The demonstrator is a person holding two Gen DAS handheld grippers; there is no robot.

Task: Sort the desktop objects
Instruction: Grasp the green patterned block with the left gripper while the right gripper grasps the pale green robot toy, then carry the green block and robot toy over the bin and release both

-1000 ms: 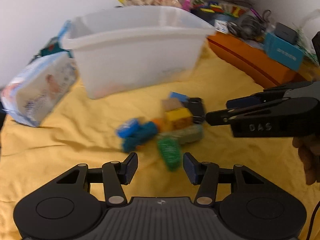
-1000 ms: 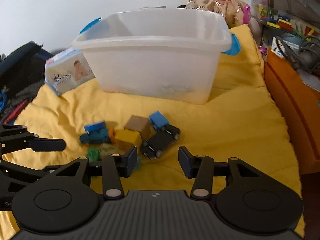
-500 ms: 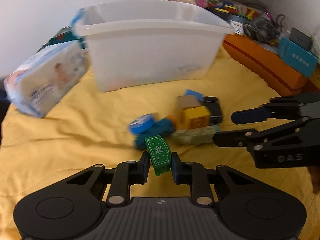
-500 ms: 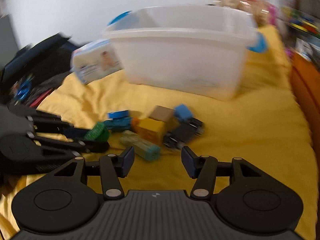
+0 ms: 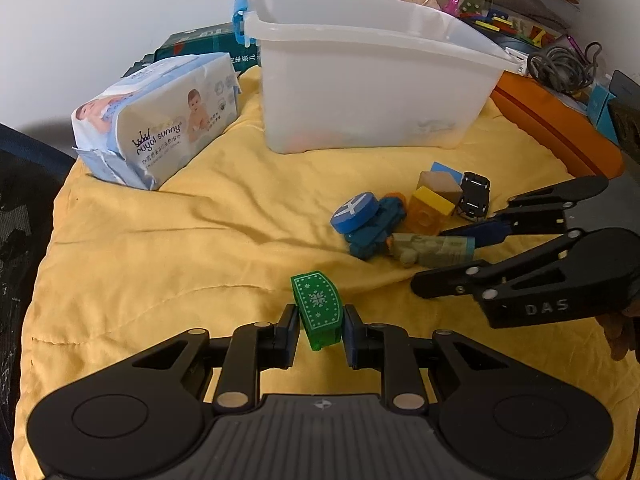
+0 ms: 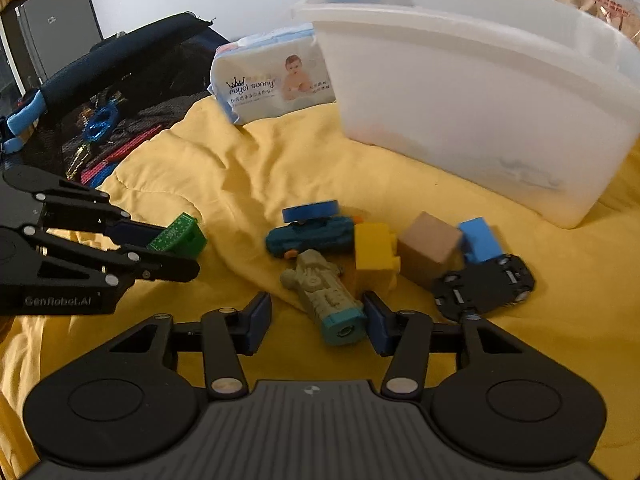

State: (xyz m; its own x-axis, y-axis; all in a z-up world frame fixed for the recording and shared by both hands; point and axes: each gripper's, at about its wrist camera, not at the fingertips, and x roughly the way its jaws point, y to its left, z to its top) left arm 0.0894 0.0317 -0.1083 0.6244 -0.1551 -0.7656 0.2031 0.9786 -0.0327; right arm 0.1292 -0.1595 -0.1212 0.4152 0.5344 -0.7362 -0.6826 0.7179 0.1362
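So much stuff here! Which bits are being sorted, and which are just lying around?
Being sorted: green block held in the left tool; grey-green toy between the closing right tool; yellow block; black car; white tub.

Lying around: wipes pack; cables.

A green block [image 5: 318, 309] with white snowflake and dot patterning sits above a yellow cloth [image 5: 168, 248]; nearby lie a blue disc [image 5: 354, 208] marked with a white X, a yellow brick [image 6: 375, 247], a tan cube [image 6: 429, 248] and a translucent white bin [image 5: 372, 76].
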